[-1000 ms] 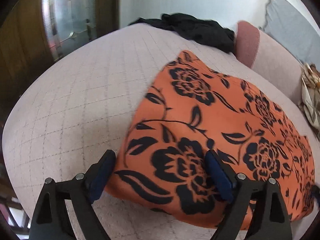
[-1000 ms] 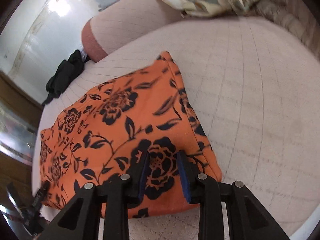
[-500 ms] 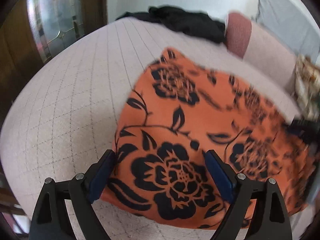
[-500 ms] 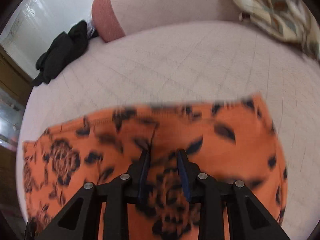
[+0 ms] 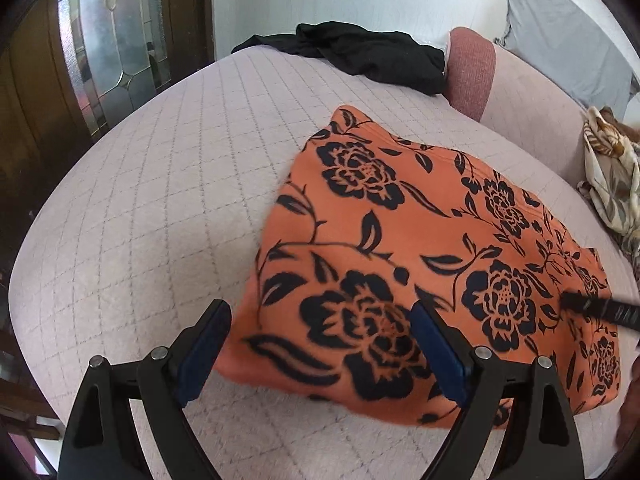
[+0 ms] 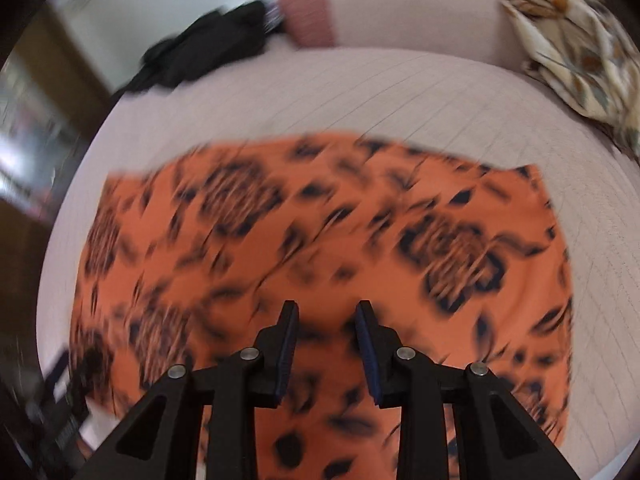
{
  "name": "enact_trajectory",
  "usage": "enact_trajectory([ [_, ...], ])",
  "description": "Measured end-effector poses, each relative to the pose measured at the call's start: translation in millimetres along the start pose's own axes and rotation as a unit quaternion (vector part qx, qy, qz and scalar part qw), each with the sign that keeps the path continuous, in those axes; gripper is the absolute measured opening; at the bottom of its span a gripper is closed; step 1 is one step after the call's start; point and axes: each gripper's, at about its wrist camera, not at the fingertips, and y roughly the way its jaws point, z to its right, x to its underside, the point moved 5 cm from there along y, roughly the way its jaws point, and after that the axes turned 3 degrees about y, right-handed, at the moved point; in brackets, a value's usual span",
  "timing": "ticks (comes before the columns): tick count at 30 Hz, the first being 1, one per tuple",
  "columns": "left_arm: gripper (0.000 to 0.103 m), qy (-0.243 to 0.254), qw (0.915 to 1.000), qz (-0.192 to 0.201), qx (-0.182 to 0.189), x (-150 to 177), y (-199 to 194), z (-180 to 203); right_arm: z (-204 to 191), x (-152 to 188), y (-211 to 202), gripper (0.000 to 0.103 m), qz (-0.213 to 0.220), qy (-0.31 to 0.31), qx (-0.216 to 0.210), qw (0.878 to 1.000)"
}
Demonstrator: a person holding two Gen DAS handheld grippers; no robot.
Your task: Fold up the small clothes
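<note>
An orange garment with black flowers [image 5: 420, 232] lies flat on the pink quilted bed [image 5: 160, 200]. My left gripper [image 5: 320, 312] hovers wide open over the garment's near left corner, one finger above the bed and the other above the cloth. The right wrist view is blurred by motion. In it my right gripper [image 6: 326, 308] hangs over the middle of the garment [image 6: 320, 240], jaws a narrow gap apart with nothing pinched between them. The right gripper's tip [image 5: 592, 308] also shows above the garment's right part in the left wrist view.
A black garment [image 5: 372, 56] lies at the bed's far end beside a pink bolster [image 5: 470, 72]. A beige patterned cloth [image 5: 612, 184] is bunched at the right. A wooden door with leaded glass [image 5: 112, 52] stands to the left.
My right gripper swept from the garment's right corner to over its middle, rolling as it went. The left gripper stayed about where it was. The garment still lies flat.
</note>
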Motion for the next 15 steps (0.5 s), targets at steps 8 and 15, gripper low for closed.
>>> enact_trajectory([
  [8, 0.093, 0.015, 0.9993, -0.028, 0.018, 9, 10, 2, -30, 28, 16, 0.033, -0.018, -0.032, 0.042, 0.998],
  [15, 0.092, -0.048, 0.9986, -0.008, 0.018, 16, -10, -23, -29, 45, -21, 0.033, 0.015, -0.022, -0.014, 1.0],
])
